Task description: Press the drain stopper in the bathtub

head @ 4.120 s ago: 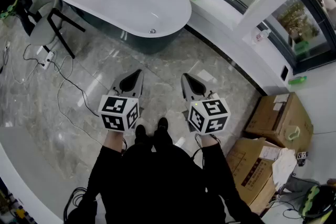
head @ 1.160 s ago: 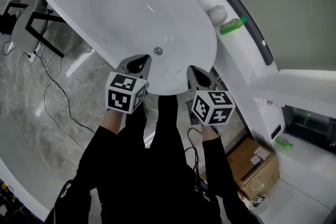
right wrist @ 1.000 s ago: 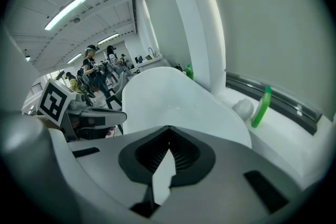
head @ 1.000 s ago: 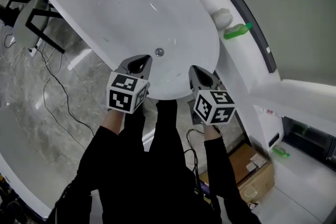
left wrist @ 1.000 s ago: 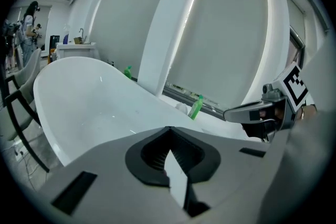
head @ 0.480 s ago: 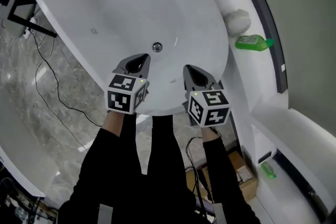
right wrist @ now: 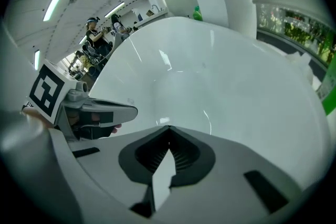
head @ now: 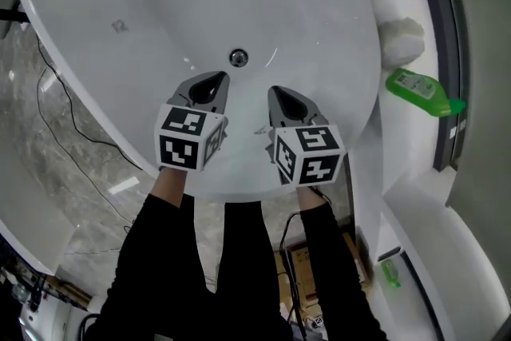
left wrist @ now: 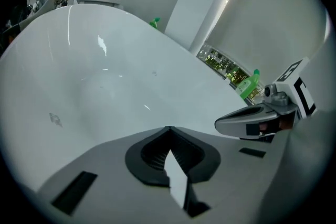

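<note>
A white oval bathtub fills the head view below me. Its round metal drain stopper sits on the tub floor near the middle. My left gripper hangs over the tub just short of the stopper, slightly to its left, jaws shut and empty. My right gripper is beside it, to the stopper's lower right, also shut and empty. In the left gripper view the left gripper points over the tub basin; the right gripper view shows the same basin. The stopper is hidden in both gripper views.
A green bottle lies on the white ledge to the tub's right, beside a white rounded object. Grey marble floor with a black cable lies to the left. People stand far off in the right gripper view.
I have stepped closer, and the view now looks straight down into the tub. Both grippers moved out over the tub floor, and the stopper now lies just ahead of their tips.
</note>
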{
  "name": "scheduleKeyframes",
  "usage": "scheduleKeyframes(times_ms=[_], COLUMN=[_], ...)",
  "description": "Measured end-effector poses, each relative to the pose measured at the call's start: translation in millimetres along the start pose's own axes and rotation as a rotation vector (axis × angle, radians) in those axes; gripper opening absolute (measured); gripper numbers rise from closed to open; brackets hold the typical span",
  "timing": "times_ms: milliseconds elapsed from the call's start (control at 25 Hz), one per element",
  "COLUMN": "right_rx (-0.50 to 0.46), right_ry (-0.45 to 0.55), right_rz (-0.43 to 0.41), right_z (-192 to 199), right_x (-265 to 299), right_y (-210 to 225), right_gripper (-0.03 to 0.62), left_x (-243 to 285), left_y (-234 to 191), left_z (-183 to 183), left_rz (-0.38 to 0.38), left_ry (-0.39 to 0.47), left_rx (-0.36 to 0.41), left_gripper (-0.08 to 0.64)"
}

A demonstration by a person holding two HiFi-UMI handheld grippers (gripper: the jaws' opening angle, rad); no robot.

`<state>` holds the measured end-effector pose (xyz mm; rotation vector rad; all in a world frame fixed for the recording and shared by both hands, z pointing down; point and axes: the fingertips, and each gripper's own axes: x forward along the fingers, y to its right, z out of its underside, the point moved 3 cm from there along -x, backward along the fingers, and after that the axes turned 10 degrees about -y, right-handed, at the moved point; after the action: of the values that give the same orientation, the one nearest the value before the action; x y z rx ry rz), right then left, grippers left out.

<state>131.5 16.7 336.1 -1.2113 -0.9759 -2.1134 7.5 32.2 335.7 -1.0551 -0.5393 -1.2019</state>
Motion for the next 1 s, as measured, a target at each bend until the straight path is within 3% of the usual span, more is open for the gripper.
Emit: scheduleKeyframes(times_ms=[360,720,1000], right_rx=[-0.029,-0.048,-0.066], right_ry=[-0.096,-0.184,-0.263], right_rz=[-0.017,0.002,-0.004], right_z=[16.1,33.8,41.8], right_x=[76.8,145.7,199.7], right_y=[18.3,42.2,58.5], right_gripper=[0.003,0.003,0.003], left_x=[72.7,128.8,177.9], left_y=[-23.6,-47.4,-65.3], left_z=[16.0,57.7,81.0], left_rz=[-0.013,-0.047,-0.049], left_ry=[-0.051,-0.124,-0.161], left_rx=[-0.049,-0.094,-0.183], left_gripper=[0.005,0.005,0.005])
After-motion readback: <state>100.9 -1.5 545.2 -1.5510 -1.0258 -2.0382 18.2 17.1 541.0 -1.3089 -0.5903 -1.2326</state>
